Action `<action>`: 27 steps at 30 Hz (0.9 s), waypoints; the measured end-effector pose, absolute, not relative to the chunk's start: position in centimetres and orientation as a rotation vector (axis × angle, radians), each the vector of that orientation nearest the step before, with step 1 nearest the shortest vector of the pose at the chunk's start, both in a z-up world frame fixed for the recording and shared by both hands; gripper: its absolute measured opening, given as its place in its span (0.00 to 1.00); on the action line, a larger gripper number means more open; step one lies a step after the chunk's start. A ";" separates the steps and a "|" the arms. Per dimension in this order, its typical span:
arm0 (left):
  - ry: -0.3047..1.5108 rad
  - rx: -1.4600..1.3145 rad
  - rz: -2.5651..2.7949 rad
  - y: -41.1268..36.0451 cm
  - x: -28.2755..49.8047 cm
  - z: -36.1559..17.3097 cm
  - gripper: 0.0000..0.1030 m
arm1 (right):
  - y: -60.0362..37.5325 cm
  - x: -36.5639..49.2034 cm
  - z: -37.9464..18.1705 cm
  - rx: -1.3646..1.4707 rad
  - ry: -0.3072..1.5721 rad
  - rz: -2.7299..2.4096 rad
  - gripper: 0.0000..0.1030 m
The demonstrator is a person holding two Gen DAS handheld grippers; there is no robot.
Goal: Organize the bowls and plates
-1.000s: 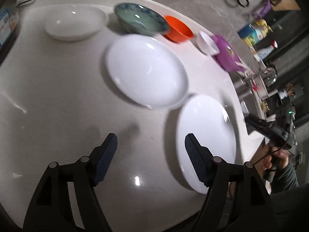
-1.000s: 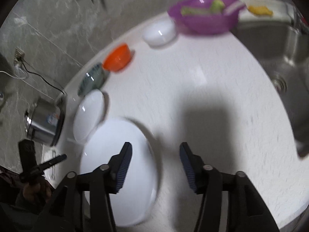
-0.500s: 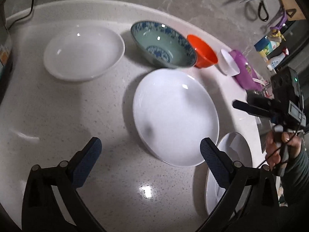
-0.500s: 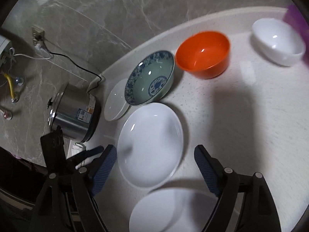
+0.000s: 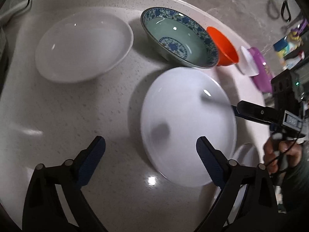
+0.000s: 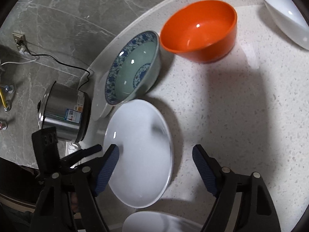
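A large white plate (image 5: 187, 125) (image 6: 139, 150) lies flat on the speckled counter (image 5: 67, 125). My left gripper (image 5: 150, 147) hangs over the plate's left rim. Its jaws are wide and closing, and the pads touch nothing. My right gripper (image 6: 155, 150) hovers over the same plate from the other side, jaws also closing, with only the plate's near part below the gap. One of the right gripper's fingers (image 5: 251, 110) shows at the plate's right rim. A second white plate (image 5: 245, 154) (image 6: 154, 222) lies just beyond.
A white shallow bowl (image 5: 83, 44), a blue-patterned bowl (image 5: 179, 38) (image 6: 133, 65), an orange bowl (image 5: 224, 48) (image 6: 199, 31), a small white bowl (image 5: 247, 61) (image 6: 285, 15) and a purple bowl (image 5: 262, 69) line the back edge. A steel rice cooker (image 6: 63, 114) stands at the counter's end.
Both grippers have swung over toward the large white plate and come lower, so it looks bigger. Both pairs of jaws stand wider than a second ago.
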State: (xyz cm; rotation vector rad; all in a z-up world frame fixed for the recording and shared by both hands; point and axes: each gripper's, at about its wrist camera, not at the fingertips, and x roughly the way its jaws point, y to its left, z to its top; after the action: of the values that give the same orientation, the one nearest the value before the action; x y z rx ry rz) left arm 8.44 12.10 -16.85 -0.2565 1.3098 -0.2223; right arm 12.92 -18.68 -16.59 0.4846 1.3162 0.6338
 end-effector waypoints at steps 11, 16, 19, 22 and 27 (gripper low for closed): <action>1.350 -0.245 -0.211 11.4 9.6 -18.1 0.62 | -18.4 13.3 -17.0 0.447 1.328 0.611 0.51; 1.360 -0.258 -0.238 11.1 9.7 -18.1 0.35 | -18.3 13.3 -17.1 0.427 1.346 0.599 0.41; 1.362 -0.254 -0.252 10.6 9.7 -18.2 0.29 | -17.7 13.2 -17.2 0.384 1.372 0.587 0.22; 1.359 -0.249 -0.245 10.4 9.6 -18.2 0.26 | -17.5 13.3 -17.2 0.366 1.376 0.573 0.19; 1.361 -0.256 -0.232 10.7 9.6 -18.3 0.17 | -17.8 13.1 -17.3 0.356 1.382 0.547 0.11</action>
State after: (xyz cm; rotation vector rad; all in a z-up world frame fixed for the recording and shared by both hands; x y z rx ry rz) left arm 9.63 10.71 -18.30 -0.2564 1.3611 -0.2318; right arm 13.15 -17.77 -17.27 0.3560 1.3821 0.5474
